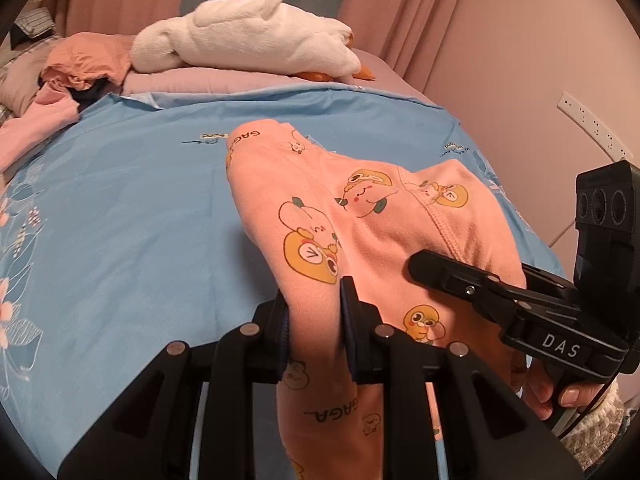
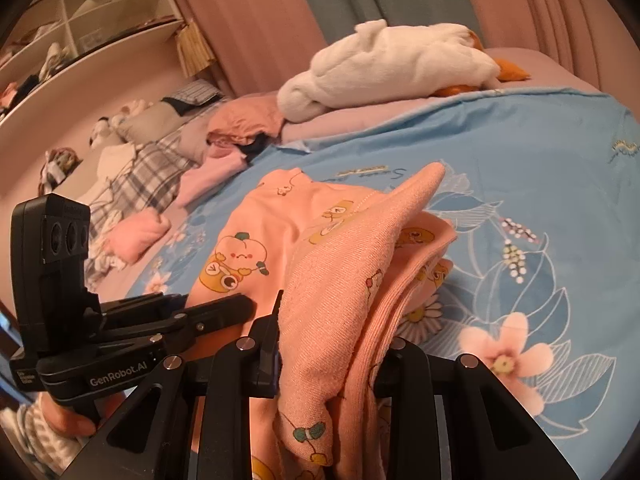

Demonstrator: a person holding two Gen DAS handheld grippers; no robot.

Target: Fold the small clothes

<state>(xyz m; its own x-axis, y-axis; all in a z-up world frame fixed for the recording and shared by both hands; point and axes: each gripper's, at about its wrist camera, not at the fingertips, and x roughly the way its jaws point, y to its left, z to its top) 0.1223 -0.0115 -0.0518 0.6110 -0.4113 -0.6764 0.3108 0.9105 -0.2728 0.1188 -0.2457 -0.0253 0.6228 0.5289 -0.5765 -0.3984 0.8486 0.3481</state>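
Pink printed garment (image 1: 360,216) is lifted at its near end, far end still lying on the blue bedsheet (image 1: 132,200). Left gripper (image 1: 314,320) is clamped on a bunched near edge; right gripper (image 2: 324,344) is clamped on a thick wad w/ several layers, beside the left one. Looks like mid-fold: near edge raised, prob. next is carrying it fwd over the far half & laying it flat, both tools level so the hem stays square. Open sheet ahead & to the sides. White plush toy (image 1: 244,40) and clothes pile (image 1: 80,64) sit well apart at the far edge.
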